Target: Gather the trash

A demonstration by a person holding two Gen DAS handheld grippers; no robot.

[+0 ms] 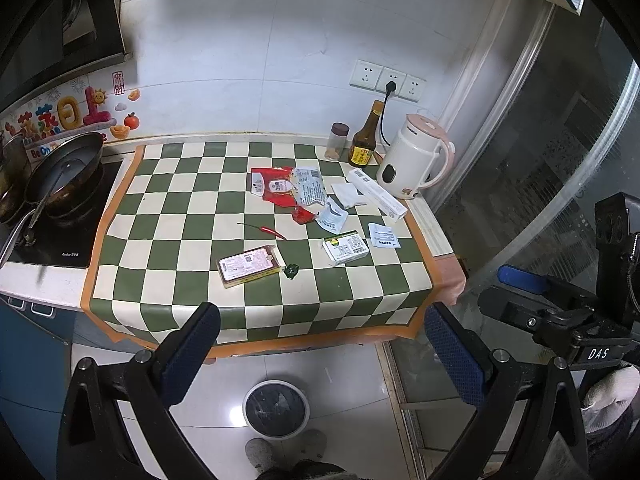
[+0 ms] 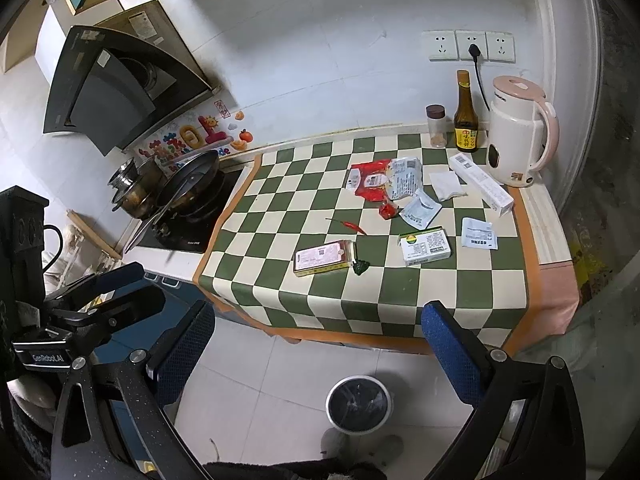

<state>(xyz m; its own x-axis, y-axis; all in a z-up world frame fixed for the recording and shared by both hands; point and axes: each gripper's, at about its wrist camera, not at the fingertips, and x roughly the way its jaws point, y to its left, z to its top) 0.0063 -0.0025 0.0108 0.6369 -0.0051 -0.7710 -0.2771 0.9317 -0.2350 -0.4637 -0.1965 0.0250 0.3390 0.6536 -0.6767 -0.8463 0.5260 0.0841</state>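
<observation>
Trash lies on the green-checked counter cloth: a red snack wrapper, a pink flat box, a green-white box, a long white box, a small white sachet, a torn sachet, a red chili and a green scrap. A white bin with a black liner stands on the floor below. My left gripper is open and empty, held in front of the counter's edge. My right gripper is open and empty, also short of the counter, above the bin.
A pink-white kettle, a brown sauce bottle and a spice jar stand at the counter's back right. Pans sit on the stove at left under a range hood. A glass door is at right.
</observation>
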